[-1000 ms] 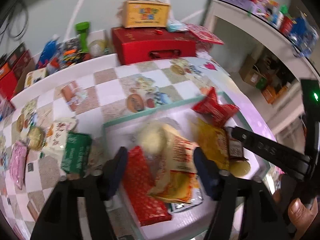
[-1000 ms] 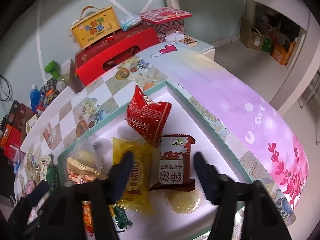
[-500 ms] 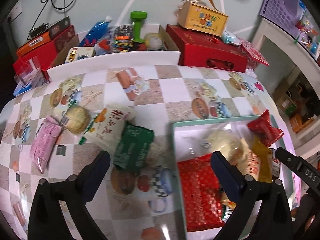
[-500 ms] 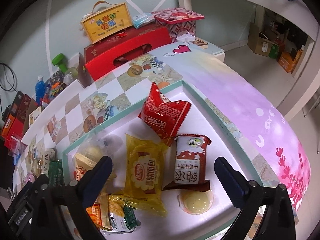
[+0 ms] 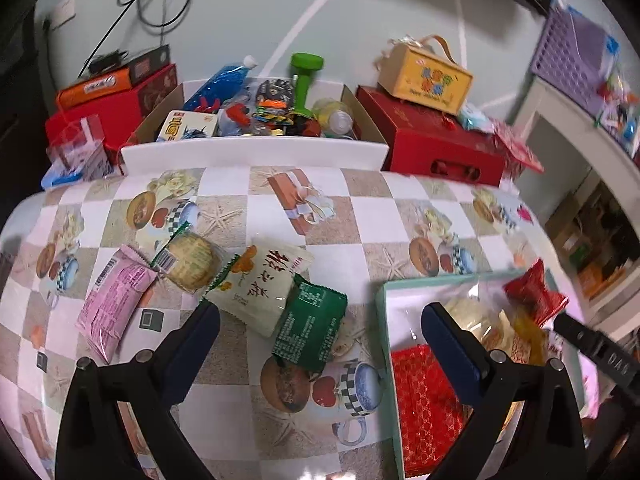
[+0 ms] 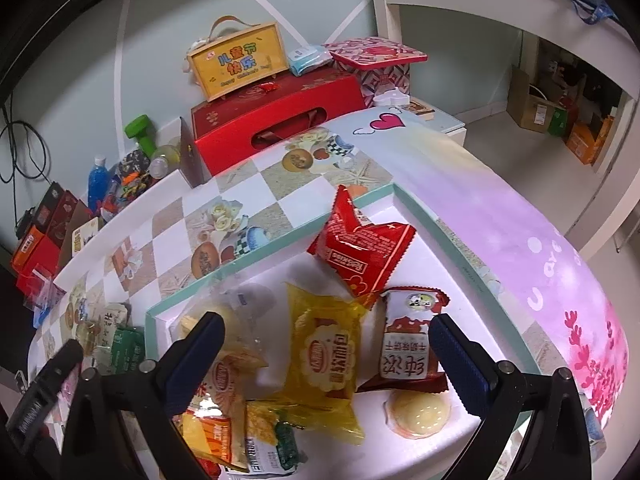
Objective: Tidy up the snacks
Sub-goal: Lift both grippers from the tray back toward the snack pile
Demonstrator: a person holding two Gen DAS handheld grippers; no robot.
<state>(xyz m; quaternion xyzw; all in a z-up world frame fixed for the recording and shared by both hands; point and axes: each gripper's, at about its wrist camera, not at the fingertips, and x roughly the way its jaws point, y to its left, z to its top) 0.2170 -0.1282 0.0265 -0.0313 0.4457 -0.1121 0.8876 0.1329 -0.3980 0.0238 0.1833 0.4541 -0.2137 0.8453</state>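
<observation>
Left gripper (image 5: 320,316) hangs wide open and empty above the checkered table (image 5: 360,208), its jaws framing the loose snacks. Right gripper (image 6: 326,328) is spread just as wide, nothing between its jaws, poised over the mint-rimmed tray (image 6: 460,256).

Progress looks past halfway, by my reading. In the tray, the right wrist view shows a red packet (image 6: 360,244) leaning at the far end, a yellow cake pack (image 6: 324,356), a brown-and-white biscuit pack (image 6: 412,348), a round pale jelly cup (image 6: 418,410) just beside it, an orange-yellow pack (image 6: 218,412), a white-and-green pack (image 6: 272,452) at the near edge, and a clear-wrapped pale bun (image 6: 240,312), partly hidden. The left wrist view adds a flat red patterned pack (image 5: 428,404). Eight in the tray, as far as I can count; overlaps may hide more.

Still out on the table: four. A pink packet (image 5: 114,304), a round cake in clear wrap (image 5: 190,256) touching it, a white packet with an orange print (image 5: 260,284), and a green packet (image 5: 310,326) overlapping the white one's corner, nearest the tray.

So four more trips, I'd guess, and green looks the easiest first pick for the left.
</observation>
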